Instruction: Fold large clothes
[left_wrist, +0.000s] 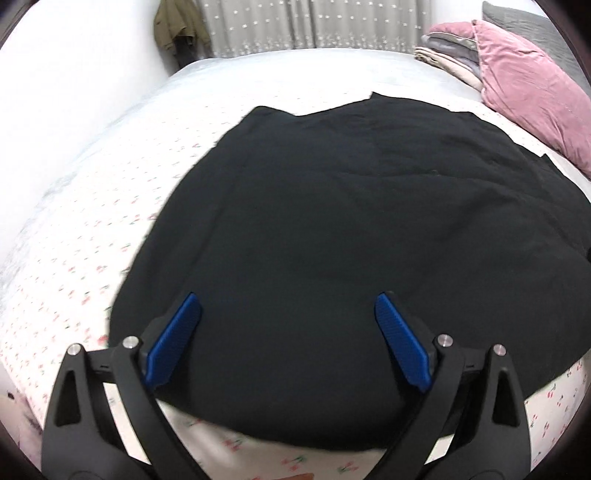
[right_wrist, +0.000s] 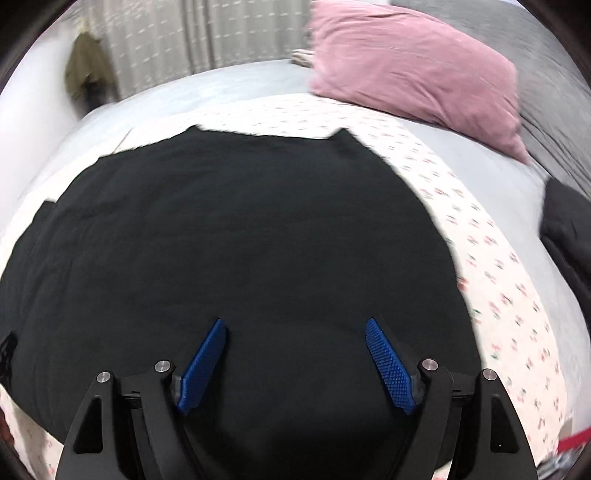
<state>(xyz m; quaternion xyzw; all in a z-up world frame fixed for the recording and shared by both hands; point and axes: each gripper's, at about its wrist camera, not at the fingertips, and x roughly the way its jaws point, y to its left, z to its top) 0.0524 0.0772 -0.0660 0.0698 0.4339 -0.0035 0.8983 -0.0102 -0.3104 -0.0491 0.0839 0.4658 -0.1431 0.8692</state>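
A large black garment (left_wrist: 351, 240) lies spread flat on the bed; it also fills the middle of the right wrist view (right_wrist: 229, 240). My left gripper (left_wrist: 288, 302) is open with blue pads wide apart, held above the garment's near left part, holding nothing. My right gripper (right_wrist: 295, 326) is open too, above the garment's near edge, empty. Whether either touches the cloth I cannot tell.
The bed has a white sheet with small cherry print (left_wrist: 85, 258) and a grey cover (right_wrist: 184, 92). A pink pillow (right_wrist: 417, 62) and folded cloths (left_wrist: 447, 51) lie at the far right. Another dark cloth (right_wrist: 569, 229) lies at the right. Curtains and a hanging olive jacket (left_wrist: 177, 26) stand behind.
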